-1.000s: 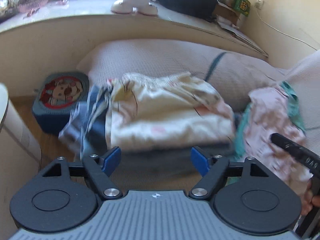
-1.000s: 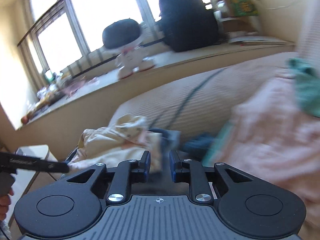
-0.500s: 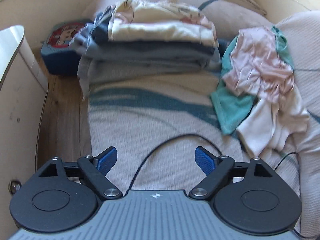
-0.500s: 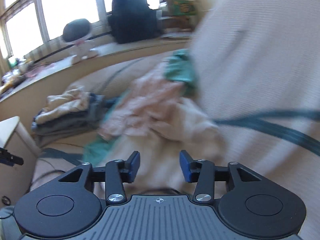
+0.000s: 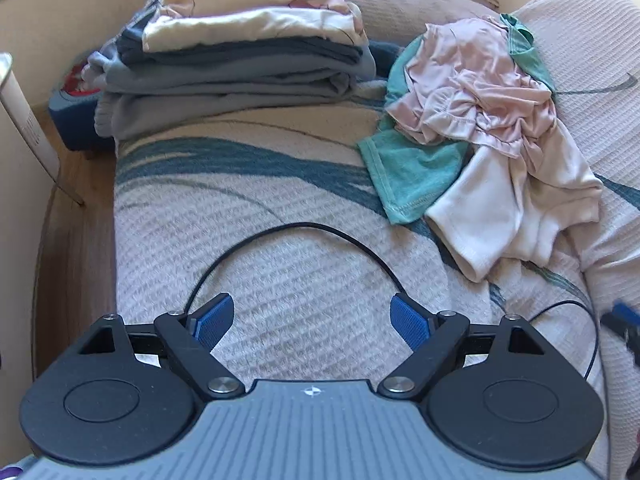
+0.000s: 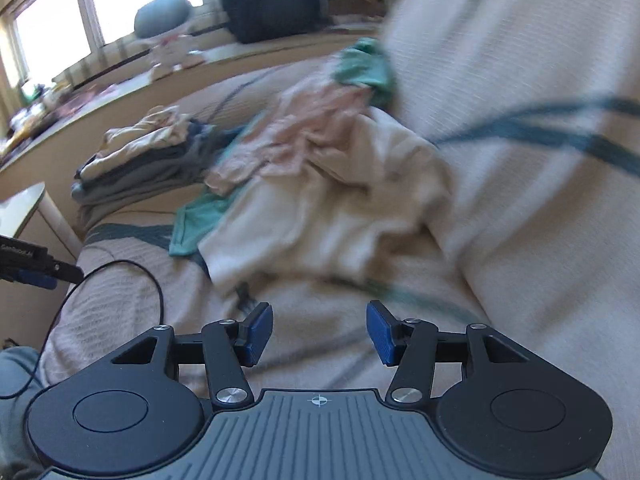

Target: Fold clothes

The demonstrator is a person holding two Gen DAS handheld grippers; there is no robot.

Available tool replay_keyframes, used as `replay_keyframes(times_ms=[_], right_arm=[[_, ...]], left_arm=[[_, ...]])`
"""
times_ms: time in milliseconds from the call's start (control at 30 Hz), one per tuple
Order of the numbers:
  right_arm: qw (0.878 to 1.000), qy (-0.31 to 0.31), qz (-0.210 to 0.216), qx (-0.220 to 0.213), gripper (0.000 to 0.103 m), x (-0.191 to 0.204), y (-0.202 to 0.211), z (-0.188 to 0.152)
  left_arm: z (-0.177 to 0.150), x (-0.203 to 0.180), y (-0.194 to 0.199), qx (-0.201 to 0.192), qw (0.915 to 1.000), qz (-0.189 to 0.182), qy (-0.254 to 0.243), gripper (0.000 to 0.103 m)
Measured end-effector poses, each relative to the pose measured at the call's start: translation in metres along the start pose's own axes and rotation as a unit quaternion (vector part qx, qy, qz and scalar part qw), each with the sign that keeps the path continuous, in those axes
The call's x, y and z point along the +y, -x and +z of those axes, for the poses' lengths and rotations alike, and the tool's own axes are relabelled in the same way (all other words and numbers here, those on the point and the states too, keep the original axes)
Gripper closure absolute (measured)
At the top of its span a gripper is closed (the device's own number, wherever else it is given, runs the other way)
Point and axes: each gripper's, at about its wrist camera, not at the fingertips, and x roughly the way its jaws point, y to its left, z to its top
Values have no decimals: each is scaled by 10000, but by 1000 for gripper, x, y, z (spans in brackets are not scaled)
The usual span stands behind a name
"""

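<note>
Both my grippers, left gripper [image 5: 306, 316] and right gripper [image 6: 318, 334], gape empty; unfolded clothes [image 5: 492, 128] heap upper right, and the black cable [image 5: 304, 228] below could snag my reach.

Crumpled clothes [image 5: 476, 120] (beside folded stack [image 5: 240, 60])

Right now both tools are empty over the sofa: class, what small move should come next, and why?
Probably bring the right tool, jaws open and empty, forward to the white garment at the near edge of the unfolded heap. It lies closest and uppermost there, while the folded stack is already done.
</note>
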Motion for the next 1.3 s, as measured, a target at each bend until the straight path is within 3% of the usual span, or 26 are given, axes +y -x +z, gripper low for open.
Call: replay_keyframes(times_ms=[167,400,567,700,733,800,833,967,1167,1300], right_arm=[[9983,429,275,-267,51,16,-52,46],[9947,654,-78,-788,51,21,-123,120],[9917,981,-299,-770,51,30,-169,144],[9936,972,-496,-308,53,33,-205,149],[9935,961,-563,-237,57,33,-211,147],[9929,935,-697,-229,89,32,-215,145],[9934,877,-686,-256,92,31,-211,145],[9959,698,-358,-442,97,30,-180,142],[9929,726,867,-367,97,52,-113,116],[9840,651,1654,-116,97,67,-81,81]], left_arm=[[4,6,0,-154,9998,131,72,17],[8,14,-11,-106,9996,193,165,16],[6,25,-17,5,9992,242,320,16],[5,32,-21,84,9988,257,408,16],[4,33,-22,90,9988,243,412,16],[3,31,-23,74,9991,182,381,16],[4,30,-23,48,9993,152,353,16],[6,25,-18,-112,9997,0,213,16],[27,24,0,-520,9977,-329,272,16],[53,14,16,-917,9941,-531,217,6]])
